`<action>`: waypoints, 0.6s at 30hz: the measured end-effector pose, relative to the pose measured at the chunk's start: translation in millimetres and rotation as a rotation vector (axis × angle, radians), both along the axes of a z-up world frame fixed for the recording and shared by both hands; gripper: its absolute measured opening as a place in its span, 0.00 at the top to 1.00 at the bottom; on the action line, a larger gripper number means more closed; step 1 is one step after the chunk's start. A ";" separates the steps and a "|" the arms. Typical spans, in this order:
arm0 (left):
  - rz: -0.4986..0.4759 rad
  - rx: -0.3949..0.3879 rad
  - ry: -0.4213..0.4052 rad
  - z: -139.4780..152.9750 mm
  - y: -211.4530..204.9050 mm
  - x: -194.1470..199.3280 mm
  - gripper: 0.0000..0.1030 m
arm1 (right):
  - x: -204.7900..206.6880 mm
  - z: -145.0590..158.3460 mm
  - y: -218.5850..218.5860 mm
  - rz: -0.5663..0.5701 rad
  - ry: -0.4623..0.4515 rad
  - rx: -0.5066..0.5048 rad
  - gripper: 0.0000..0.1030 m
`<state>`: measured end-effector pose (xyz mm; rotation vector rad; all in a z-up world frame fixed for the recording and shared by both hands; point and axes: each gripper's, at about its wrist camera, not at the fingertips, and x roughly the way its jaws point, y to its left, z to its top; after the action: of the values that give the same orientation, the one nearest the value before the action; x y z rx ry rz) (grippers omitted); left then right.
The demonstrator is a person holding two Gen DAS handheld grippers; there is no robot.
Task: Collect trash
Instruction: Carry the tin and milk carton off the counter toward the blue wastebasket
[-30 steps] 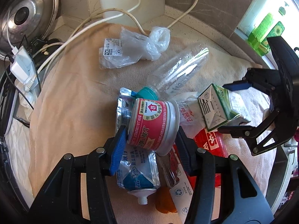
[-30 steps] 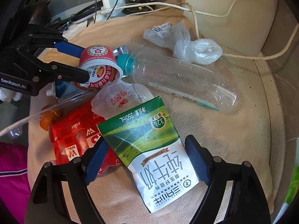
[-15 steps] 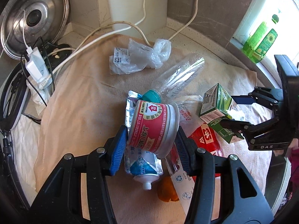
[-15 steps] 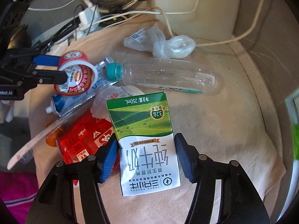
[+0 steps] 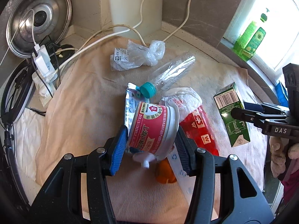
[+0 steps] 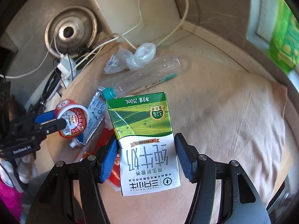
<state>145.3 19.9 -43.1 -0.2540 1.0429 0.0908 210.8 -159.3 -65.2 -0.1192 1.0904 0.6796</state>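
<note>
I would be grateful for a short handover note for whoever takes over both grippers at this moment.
Left gripper: shut on the red and white cup, held clear of the pile.
Right gripper: shut on the green and white milk carton, also lifted off the cloth.
Left on the cloth: clear bottle with teal cap, knotted plastic bag, silver pouch, red wrapper, white crumpled bag and something orange.
Done: two pieces picked up.
To do: drop both in a bin, which is not in view, then return for the rest.
</note>
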 end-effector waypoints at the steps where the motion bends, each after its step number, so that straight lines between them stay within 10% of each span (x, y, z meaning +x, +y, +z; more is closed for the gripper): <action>1: -0.001 -0.003 -0.004 1.2 0.6 -4.0 0.49 | -2.5 -0.2 -2.6 -0.018 0.014 0.009 0.42; 18: -0.018 -0.042 -0.051 23.0 20.1 -97.2 0.50 | -86.7 22.1 -25.4 -0.134 0.008 0.093 0.42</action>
<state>48.0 40.0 -20.1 -0.2838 0.9973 0.0465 124.1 -184.7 -43.2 0.0363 1.0626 0.6090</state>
